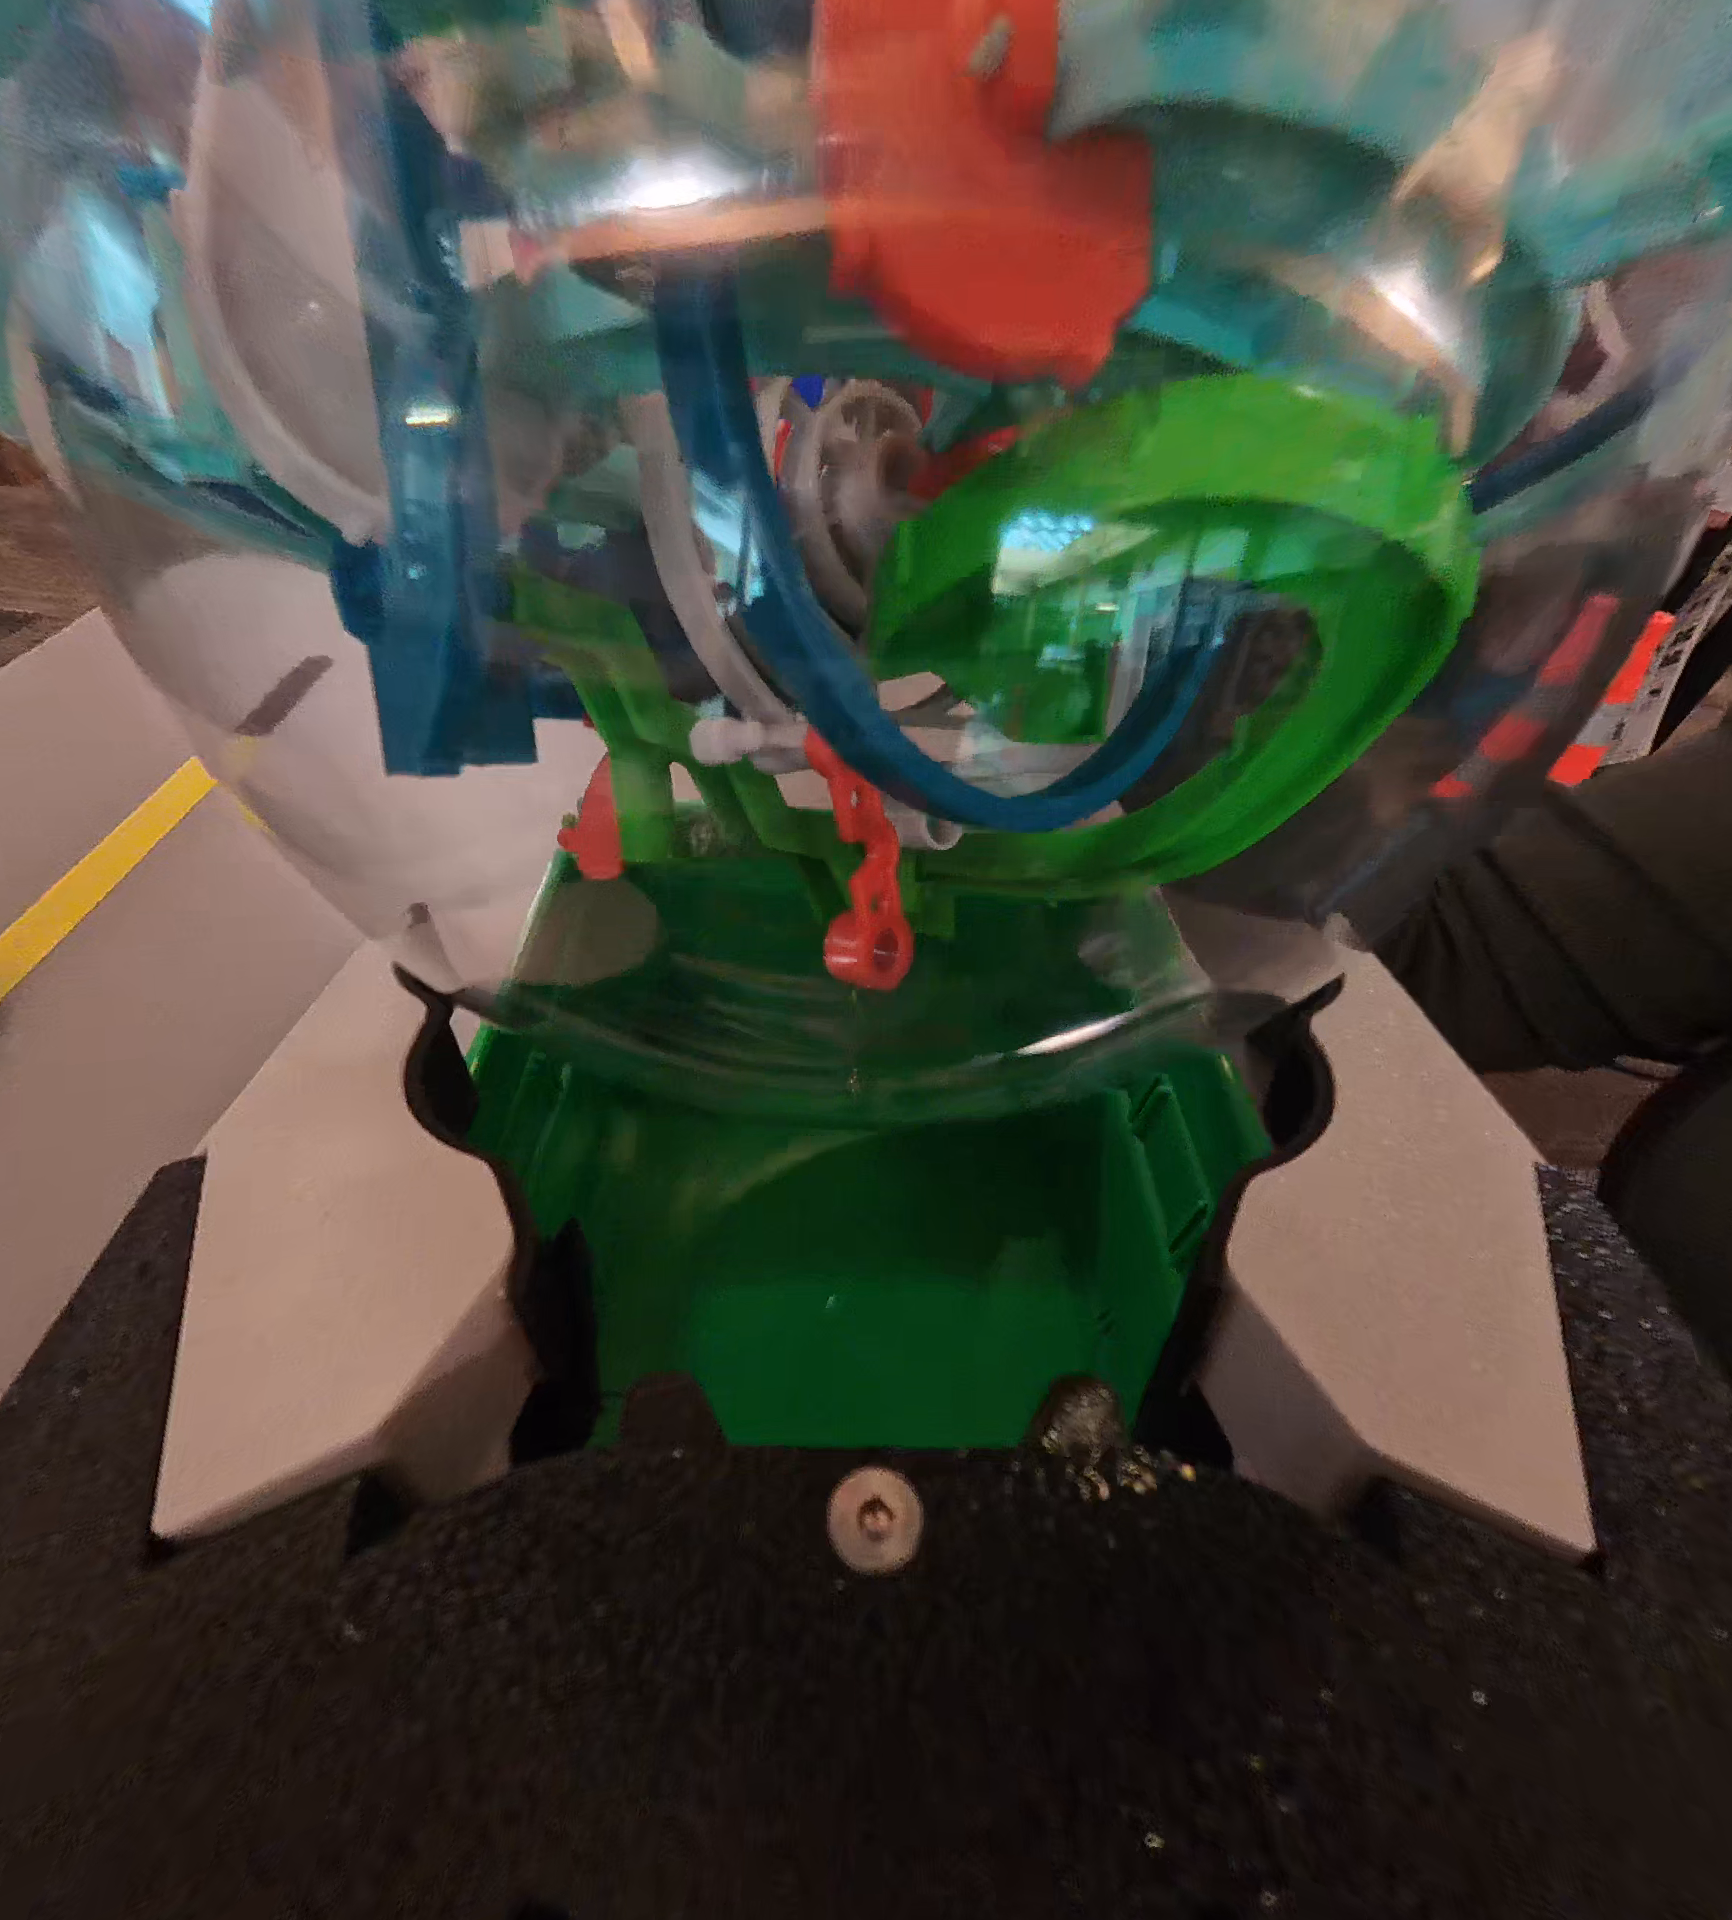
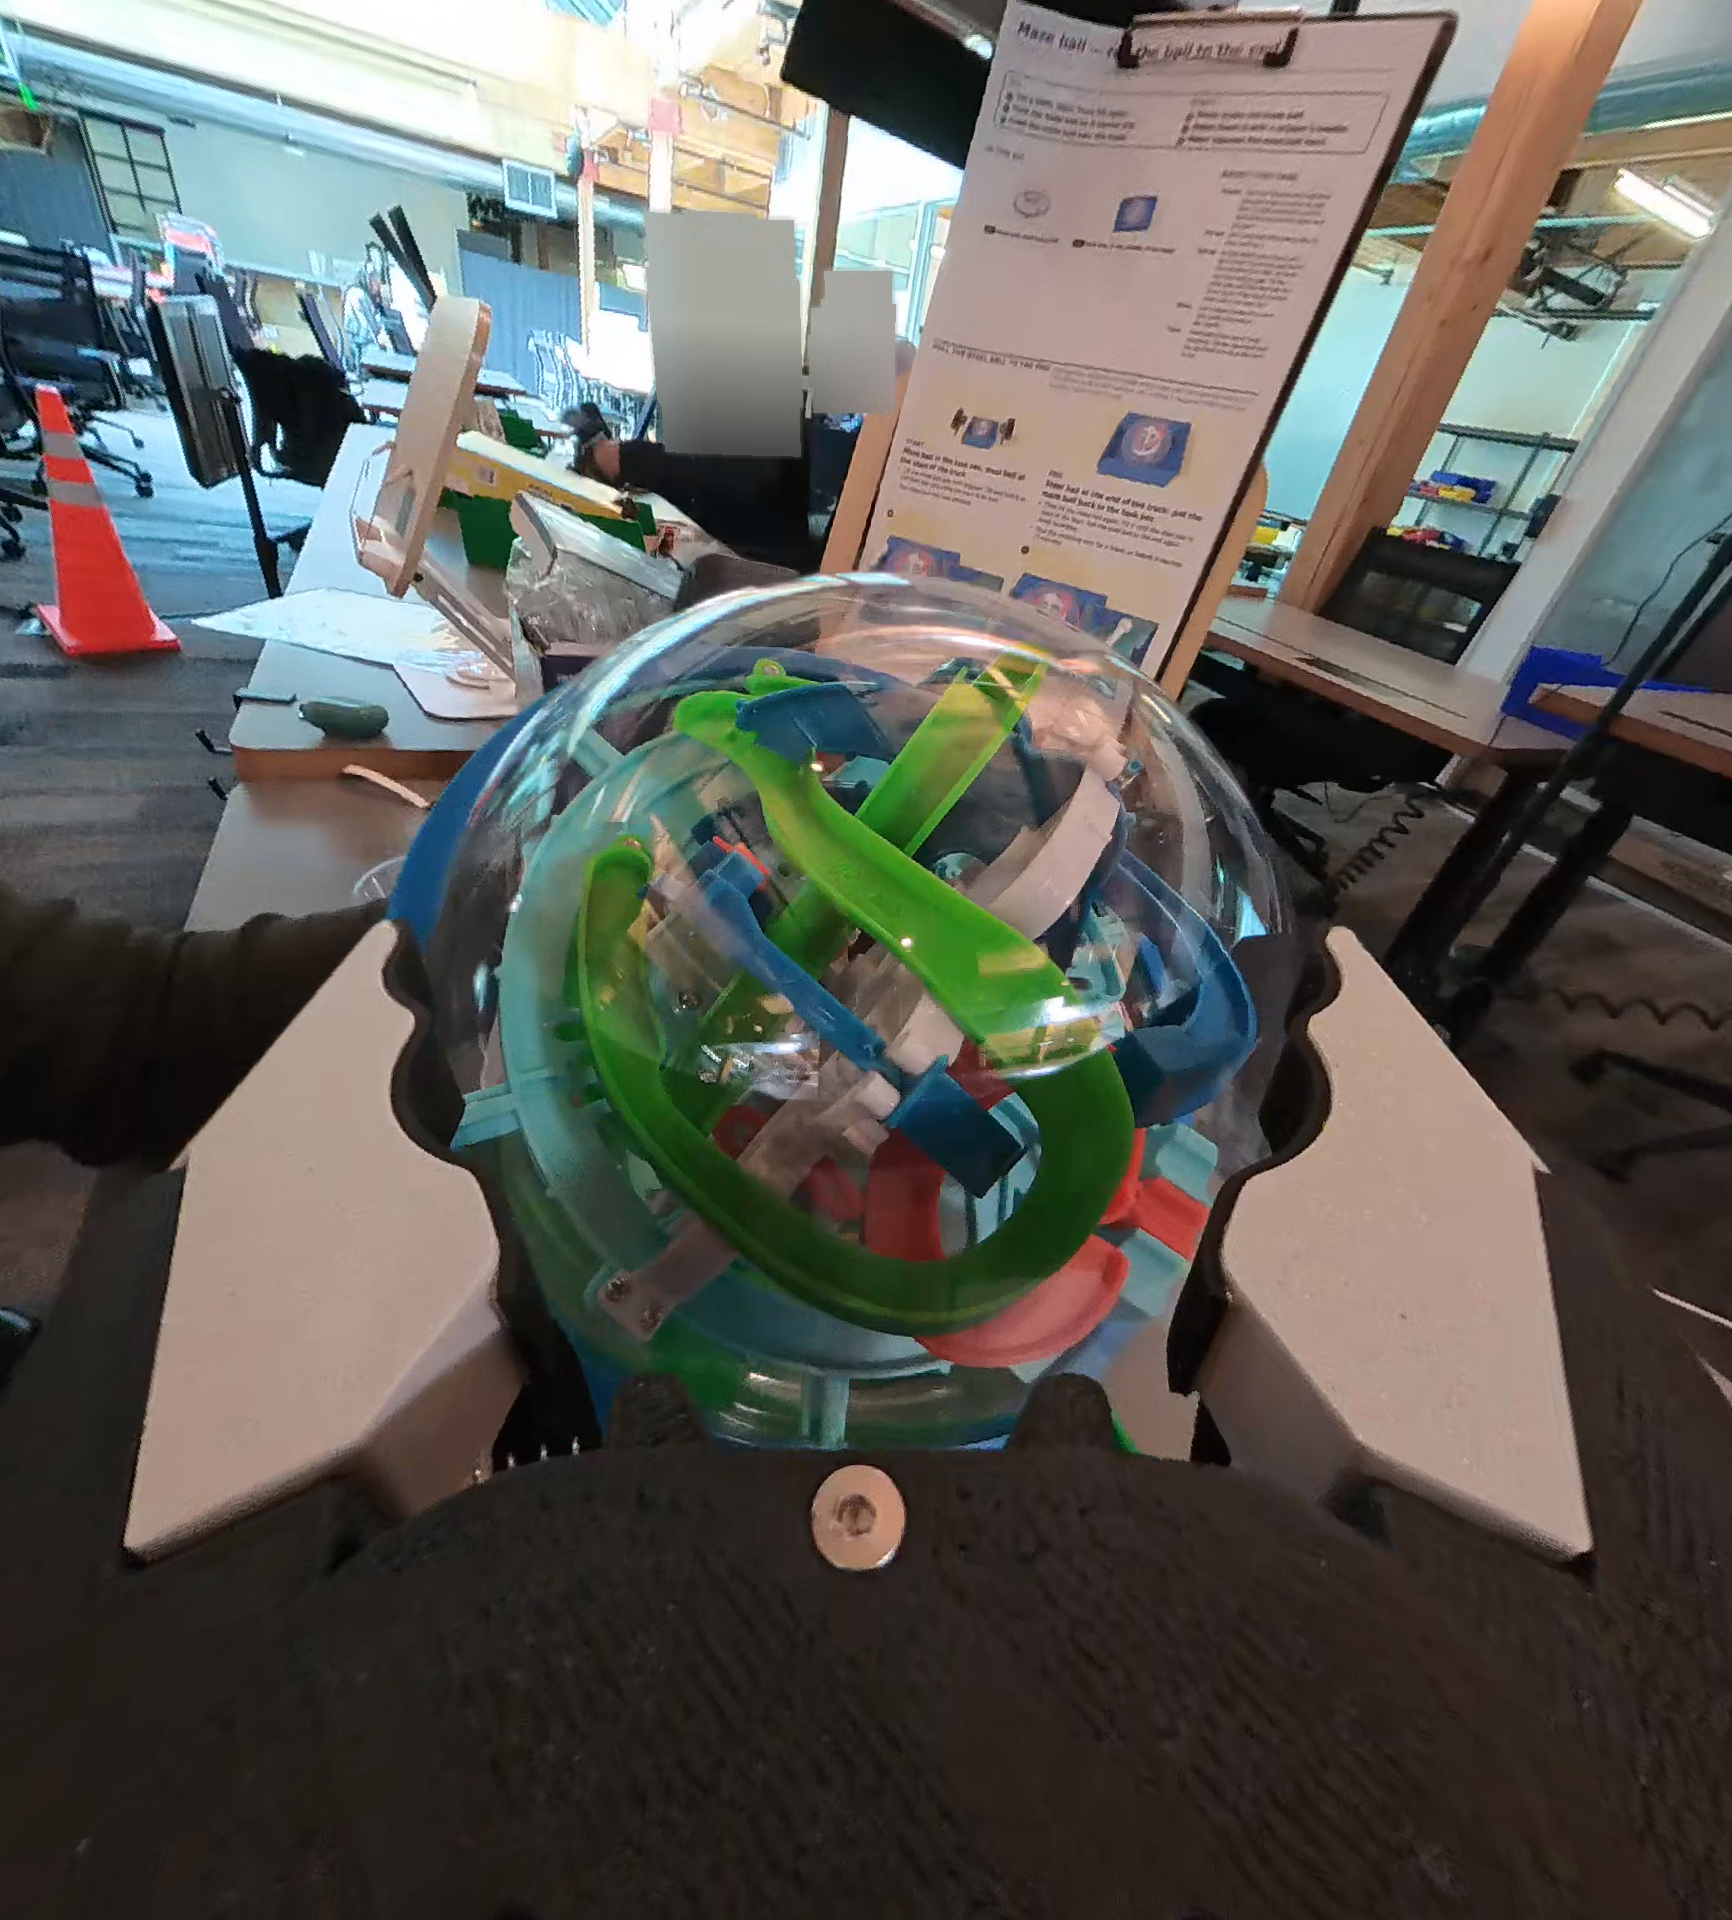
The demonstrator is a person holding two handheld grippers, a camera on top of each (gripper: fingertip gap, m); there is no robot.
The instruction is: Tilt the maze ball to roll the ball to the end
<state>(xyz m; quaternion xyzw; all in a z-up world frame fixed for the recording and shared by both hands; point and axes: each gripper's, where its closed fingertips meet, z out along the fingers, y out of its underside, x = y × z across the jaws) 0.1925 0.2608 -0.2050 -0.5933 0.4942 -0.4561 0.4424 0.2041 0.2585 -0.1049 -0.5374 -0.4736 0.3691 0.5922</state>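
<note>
— Office benches, an orange cone (image 2: 83,540) and a clipboard (image 2: 1153,312) show only from the right gripper (image 2: 862,1039).
— Both jaws clasp the maze ball (image 2: 841,987); the left gripper (image 1: 867,1039) sees the green base (image 1: 872,1299).

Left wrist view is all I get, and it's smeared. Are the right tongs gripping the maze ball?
Observer: Yes. The right tongs have the maze ball between them, with the dark pads against the clear shell on both sides.
Operator: Which track faces that camera?
Observer: A bright green track loops across the front, above a red track lower down.
Operator: Anything behind the ball?
Observer: A clipboard with a printed sheet stands upright on the desk just past it.
</note>
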